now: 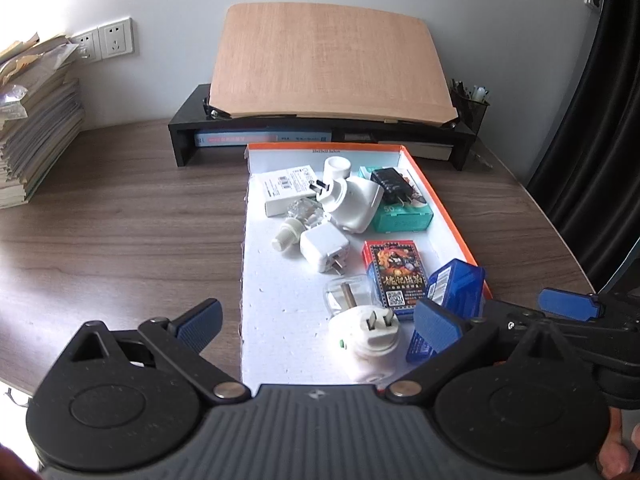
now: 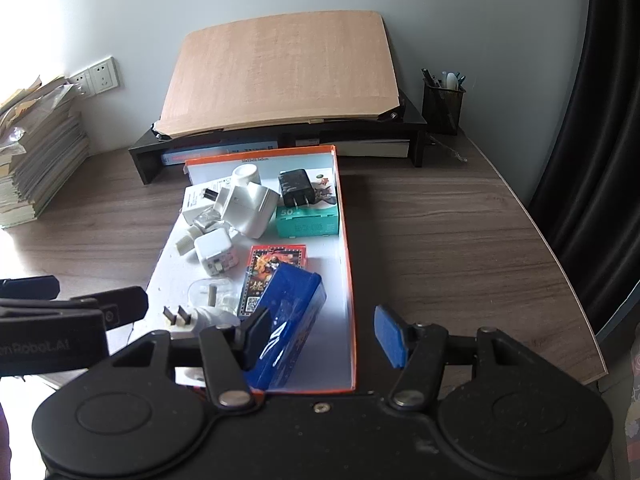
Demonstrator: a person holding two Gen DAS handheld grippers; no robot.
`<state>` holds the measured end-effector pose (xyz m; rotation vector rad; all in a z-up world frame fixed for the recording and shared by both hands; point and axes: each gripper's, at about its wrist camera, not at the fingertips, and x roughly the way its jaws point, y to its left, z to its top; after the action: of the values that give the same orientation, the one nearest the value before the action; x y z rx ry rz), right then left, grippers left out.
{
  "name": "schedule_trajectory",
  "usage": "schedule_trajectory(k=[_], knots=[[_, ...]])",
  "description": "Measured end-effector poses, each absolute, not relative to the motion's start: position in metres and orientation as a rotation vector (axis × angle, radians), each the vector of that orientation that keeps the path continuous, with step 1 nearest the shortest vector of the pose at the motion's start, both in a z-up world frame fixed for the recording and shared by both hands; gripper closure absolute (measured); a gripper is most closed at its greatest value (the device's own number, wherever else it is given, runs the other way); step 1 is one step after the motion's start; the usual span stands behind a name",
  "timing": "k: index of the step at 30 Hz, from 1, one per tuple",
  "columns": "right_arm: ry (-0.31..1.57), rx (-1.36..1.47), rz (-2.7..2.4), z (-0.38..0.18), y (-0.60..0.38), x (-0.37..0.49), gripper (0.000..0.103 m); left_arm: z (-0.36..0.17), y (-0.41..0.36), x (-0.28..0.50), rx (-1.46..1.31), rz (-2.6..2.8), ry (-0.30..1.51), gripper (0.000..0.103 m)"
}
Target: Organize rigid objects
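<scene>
An orange-rimmed white tray (image 1: 272, 280) (image 2: 346, 240) lies on the wooden desk and holds several small items. Among them are a blue box (image 1: 456, 284) (image 2: 292, 312), a red card deck (image 1: 394, 268) (image 2: 272, 268), a round white plug (image 1: 372, 332) (image 2: 192, 316), a white cube charger (image 1: 324, 246) (image 2: 214, 250), a black charger (image 1: 392, 182) (image 2: 296, 188) and a teal box (image 1: 404, 220) (image 2: 308, 220). My left gripper (image 1: 318, 326) hovers over the tray's near end, open wide and empty. My right gripper (image 2: 323, 334) is open above the blue box, its pads apart from it.
A black monitor stand (image 1: 184, 136) (image 2: 140, 152) carrying a tilted wooden board (image 1: 328, 64) (image 2: 280, 72) stands behind the tray. There is a stack of books (image 1: 36, 132) (image 2: 40, 160) at far left and a mesh pen holder (image 2: 442, 106) at back right. The desk edge curves along the right.
</scene>
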<state>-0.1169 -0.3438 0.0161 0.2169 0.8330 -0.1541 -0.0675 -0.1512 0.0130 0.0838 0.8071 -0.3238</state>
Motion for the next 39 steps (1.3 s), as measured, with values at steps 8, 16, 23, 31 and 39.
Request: schedule_trajectory(k=[8,16,23,31,39], knots=[[0.848,0.218,-0.158,0.012,-0.345,-0.119,0.033,0.008,-0.156,-0.075,0.069,-0.326,0.829,0.000],[0.862,0.215,-0.176,0.009,-0.351,-0.122,0.033,0.004,-0.163,-0.077,0.053,-0.318,0.847,0.000],[0.872,0.216,-0.186,0.007,-0.355,-0.123,0.033,0.003,-0.169,-0.077,0.063,-0.313,0.850,0.000],[0.882,0.217,-0.178,0.003,-0.358,-0.119,0.033,0.001,-0.172,-0.074,0.070,-0.301,0.854,0.000],[0.891,0.217,-0.165,-0.002,-0.361,-0.113,0.033,-0.002,-0.176,-0.069,0.088,-0.282,0.861,0.000]])
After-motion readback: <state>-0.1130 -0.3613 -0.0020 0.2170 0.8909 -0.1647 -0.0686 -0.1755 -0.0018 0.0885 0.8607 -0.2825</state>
